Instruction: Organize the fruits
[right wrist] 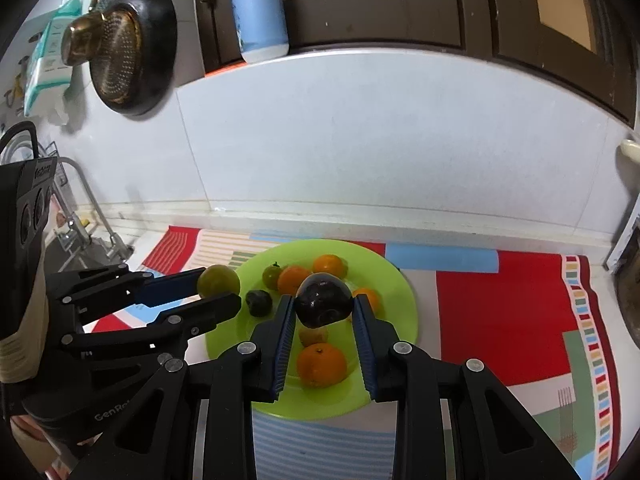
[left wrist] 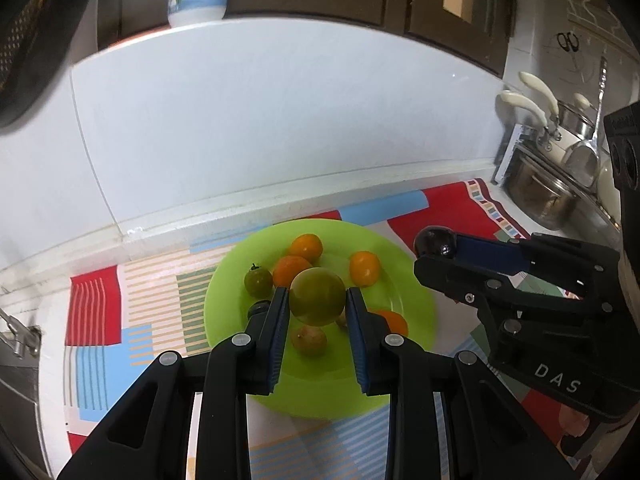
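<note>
A lime green plate [left wrist: 416, 292] [right wrist: 396, 292] sits on a patterned cloth and holds several small fruits: oranges [left wrist: 306, 246] [right wrist: 321, 364], a small green fruit [left wrist: 258, 281] and a dark plum [right wrist: 259, 302]. My left gripper [left wrist: 317, 300] is shut on a green-yellow round fruit [left wrist: 317, 296] and holds it above the plate; the fruit also shows in the right wrist view [right wrist: 218, 280]. My right gripper [right wrist: 323, 306] is shut on a dark purple plum [right wrist: 324, 300], held above the plate; the plum also shows in the left wrist view [left wrist: 436, 242].
The patterned cloth [right wrist: 500, 312] covers the counter under the plate. A white tiled wall [left wrist: 280, 120] stands behind. Pots and a strainer [left wrist: 560, 168] stand at the right. A sink tap [right wrist: 80, 216] is at the left. A blue bottle [right wrist: 260, 12] stands on the ledge above.
</note>
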`<state>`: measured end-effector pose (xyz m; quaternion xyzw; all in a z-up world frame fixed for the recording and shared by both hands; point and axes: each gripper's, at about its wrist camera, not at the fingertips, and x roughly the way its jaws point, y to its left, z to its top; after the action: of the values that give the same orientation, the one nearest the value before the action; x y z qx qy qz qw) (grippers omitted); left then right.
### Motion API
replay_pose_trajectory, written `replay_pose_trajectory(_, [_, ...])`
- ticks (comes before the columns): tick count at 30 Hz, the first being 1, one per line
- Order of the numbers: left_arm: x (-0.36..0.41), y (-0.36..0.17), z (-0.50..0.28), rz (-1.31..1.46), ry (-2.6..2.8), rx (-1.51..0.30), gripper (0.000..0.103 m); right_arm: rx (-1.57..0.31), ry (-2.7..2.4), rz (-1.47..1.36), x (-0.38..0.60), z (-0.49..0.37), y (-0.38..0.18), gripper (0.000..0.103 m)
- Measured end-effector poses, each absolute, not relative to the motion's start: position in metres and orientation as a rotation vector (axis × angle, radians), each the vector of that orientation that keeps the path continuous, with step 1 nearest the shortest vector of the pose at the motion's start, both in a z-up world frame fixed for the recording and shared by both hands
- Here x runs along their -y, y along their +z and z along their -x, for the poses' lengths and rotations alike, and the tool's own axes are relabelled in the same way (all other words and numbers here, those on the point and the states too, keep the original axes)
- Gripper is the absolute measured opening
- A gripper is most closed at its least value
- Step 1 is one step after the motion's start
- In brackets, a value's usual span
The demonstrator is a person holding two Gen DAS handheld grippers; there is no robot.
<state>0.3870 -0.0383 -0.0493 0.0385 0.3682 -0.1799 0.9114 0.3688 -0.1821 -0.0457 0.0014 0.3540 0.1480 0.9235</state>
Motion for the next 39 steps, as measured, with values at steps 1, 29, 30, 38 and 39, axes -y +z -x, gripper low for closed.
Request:
replay_pose_trajectory(1, [0.038, -0.051, -0.39, -0.077, -0.371, -0.766, 0.029, -0.733, 0.305, -0.003, 0.182, -0.372, -0.048, 0.03])
replay_pose_trajectory(29, [0.041, -0.085, -0.43, -0.092, -0.352, -0.84, 0.035, -0.841, 0.303, -0.031, 0.182, -0.419, -0.091, 0.037])
replay_pose_trajectory(30, [0.04, -0.084, -0.429, -0.091, -0.346, -0.837, 0.035, -0.84, 0.301, -0.032, 0.182, -0.419, -0.09, 0.037])
replay_pose_trajectory(38, [0.029, -0.065, -0.408, -0.072, -0.301, -0.811, 0.04, -0.83, 0.285, -0.042, 0.186, -0.407, -0.082, 0.037])
replay_pose_trajectory(39, [0.029, -0.062, -0.404, -0.073, -0.296, -0.805, 0.04, -0.827, 0.282, -0.043, 0.186, -0.404, -0.08, 0.037])
